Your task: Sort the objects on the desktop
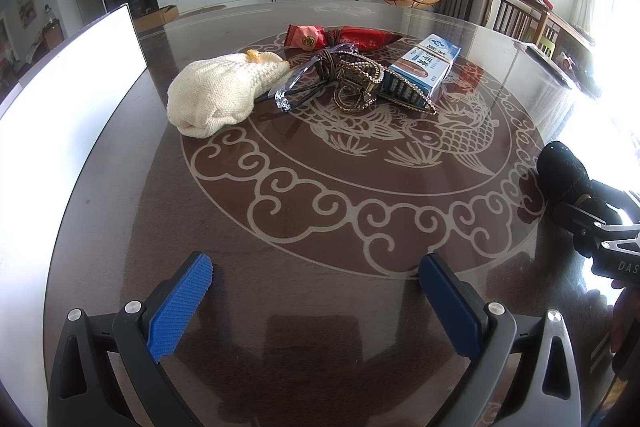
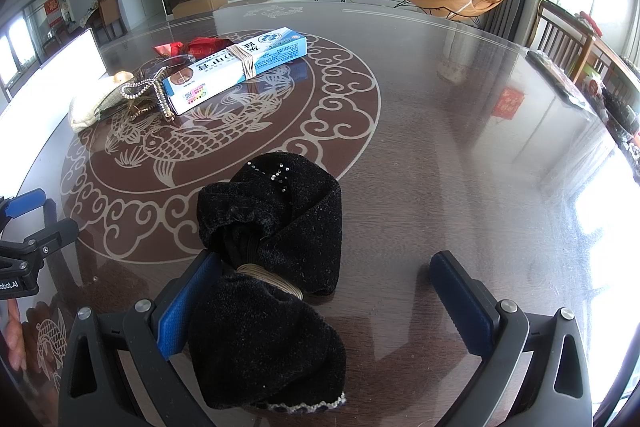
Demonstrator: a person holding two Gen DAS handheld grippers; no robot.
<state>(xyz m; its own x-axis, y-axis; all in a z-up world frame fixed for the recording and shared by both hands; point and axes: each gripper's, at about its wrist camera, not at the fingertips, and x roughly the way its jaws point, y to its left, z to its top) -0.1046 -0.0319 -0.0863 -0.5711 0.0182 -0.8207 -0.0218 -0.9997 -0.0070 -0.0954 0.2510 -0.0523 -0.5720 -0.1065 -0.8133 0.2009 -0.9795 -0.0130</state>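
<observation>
Your right gripper [image 2: 324, 303] stands released around the black cloth bundle [image 2: 272, 247] at lower centre, set apart. Your left gripper [image 1: 316, 291] is released, empty. The pile [image 1: 320, 75] at upper centre remains unsorted.

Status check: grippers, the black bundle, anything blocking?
Left gripper open, empty. Right gripper open around black cloth bundle, lying on table. Nothing blocking.

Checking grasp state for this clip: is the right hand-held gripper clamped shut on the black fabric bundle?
No, its jaws stand wide open around the black fabric bundle, which touches only the left pad.
</observation>
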